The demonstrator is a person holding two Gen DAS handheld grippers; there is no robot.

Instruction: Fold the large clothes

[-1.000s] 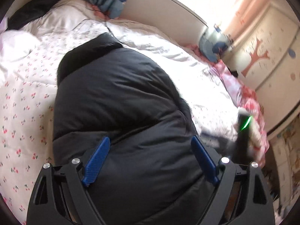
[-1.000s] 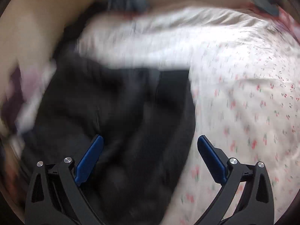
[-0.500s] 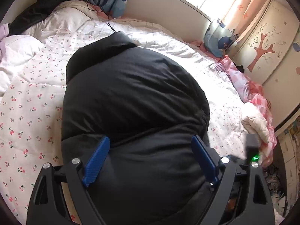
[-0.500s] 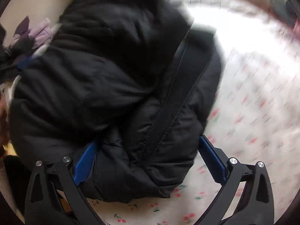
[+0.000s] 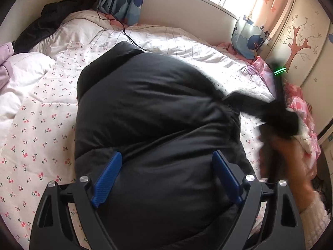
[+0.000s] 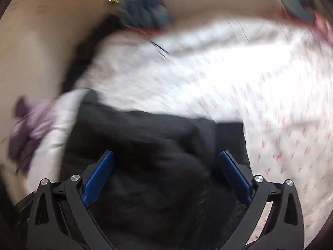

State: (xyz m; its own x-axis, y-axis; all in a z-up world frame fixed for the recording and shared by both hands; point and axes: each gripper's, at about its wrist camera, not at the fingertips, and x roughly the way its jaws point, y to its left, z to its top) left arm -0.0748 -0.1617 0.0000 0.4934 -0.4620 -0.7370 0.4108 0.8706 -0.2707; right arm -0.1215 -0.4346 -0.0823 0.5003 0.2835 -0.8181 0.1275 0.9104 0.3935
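A bulky black padded jacket [image 5: 158, 112] lies folded into a thick bundle on the cherry-print bedspread [image 5: 41, 125]. My left gripper [image 5: 166, 175] hovers over the bundle's near end, open wide, with the jacket bulging between its blue pads [image 5: 108, 175] but not pinched. In the left wrist view the right-hand tool [image 5: 278, 114] is a dark blur at the jacket's right edge, held by a hand [image 5: 281, 158]. The right wrist view is motion-blurred. There my right gripper [image 6: 166, 173] is open above the black jacket [image 6: 149, 145], nothing clamped.
A blue pillow [image 5: 247, 39] and a tree-painted wardrobe [image 5: 301, 41] stand at the far right, with pink bedding [image 5: 297, 100] along that edge. Dark clothes [image 5: 52, 20] and a cable [image 5: 124, 33] lie near the headboard. A purple garment [image 6: 27, 125] sits at the left.
The right-hand tool swung up from the bed's lower right corner to the jacket's right edge. The right wrist view pulled back from the jacket and shows more bedspread. My left gripper barely shifted.
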